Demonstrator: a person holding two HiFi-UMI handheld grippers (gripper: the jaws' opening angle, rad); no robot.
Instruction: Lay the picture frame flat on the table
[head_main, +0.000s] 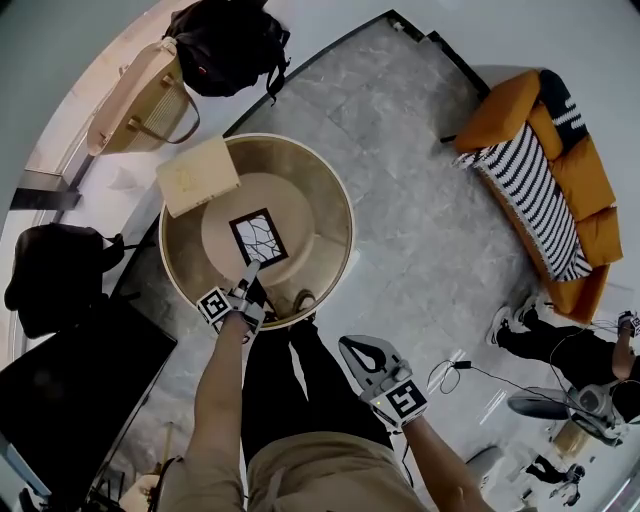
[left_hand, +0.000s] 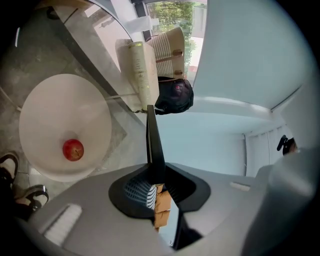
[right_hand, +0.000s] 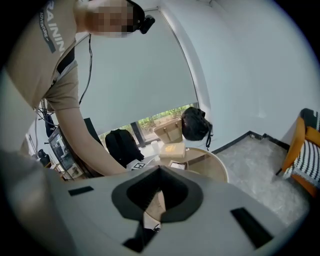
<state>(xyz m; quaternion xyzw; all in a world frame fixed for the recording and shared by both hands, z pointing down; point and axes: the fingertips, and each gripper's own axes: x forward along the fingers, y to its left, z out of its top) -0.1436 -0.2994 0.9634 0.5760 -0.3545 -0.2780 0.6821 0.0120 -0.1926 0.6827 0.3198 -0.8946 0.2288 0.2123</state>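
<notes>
The picture frame, black-edged with a black-and-white pattern, is over the middle of the round gold glass-topped table. My left gripper is shut on its near edge. In the left gripper view the picture frame appears edge-on as a thin black blade rising from between the jaws of the left gripper. I cannot tell whether its far edge touches the glass. My right gripper hangs off the table above my legs, jaws together with nothing in them; the right gripper points toward the table.
A beige book lies at the table's far left rim. A red apple sits on a white shelf under the glass. A tan bag and black bags stand beyond; an orange sofa is at right.
</notes>
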